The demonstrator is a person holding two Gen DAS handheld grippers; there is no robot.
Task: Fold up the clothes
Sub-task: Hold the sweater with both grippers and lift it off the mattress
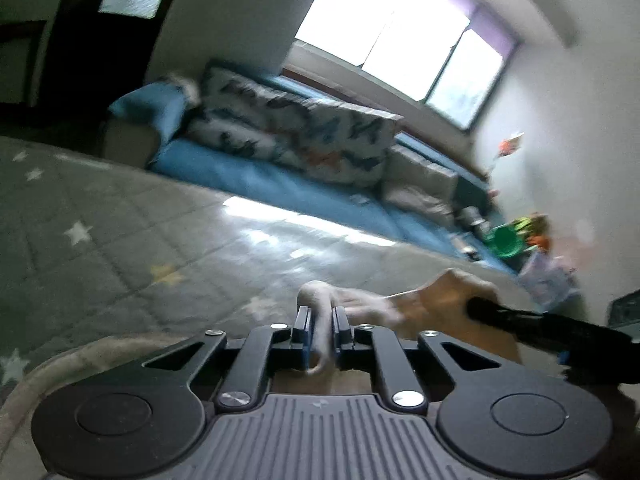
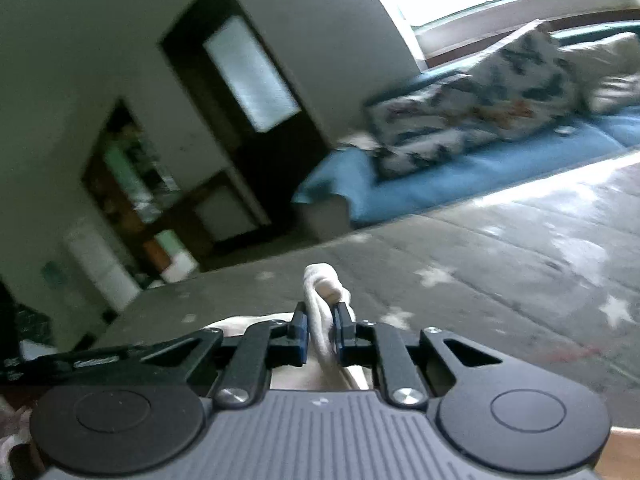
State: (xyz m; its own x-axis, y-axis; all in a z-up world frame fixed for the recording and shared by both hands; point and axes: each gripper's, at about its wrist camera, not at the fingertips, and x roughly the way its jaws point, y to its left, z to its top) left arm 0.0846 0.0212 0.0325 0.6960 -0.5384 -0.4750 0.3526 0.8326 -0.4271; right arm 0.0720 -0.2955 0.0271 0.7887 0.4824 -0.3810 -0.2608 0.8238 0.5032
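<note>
- The left gripper (image 1: 320,322) is clenched on a fold of pale cloth (image 1: 316,300); its lower edge hides where the cloth runs.
- The right gripper (image 2: 322,330) pinches a bunched white fold of the same cloth (image 2: 320,280).
- Ahead of both lies a grey star-print quilted mat (image 1: 100,216).
- Beyond it, a blurred blue mattress (image 1: 256,184) carries patterned cushions (image 1: 296,136).
- Right of the left gripper, a black handle (image 1: 540,324) is partly cut off.

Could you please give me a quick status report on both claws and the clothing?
Left claw shut on a pale cloth. Right claw shut on white cloth. Both just above the star-patterned mat. Nothing in the way.
</note>
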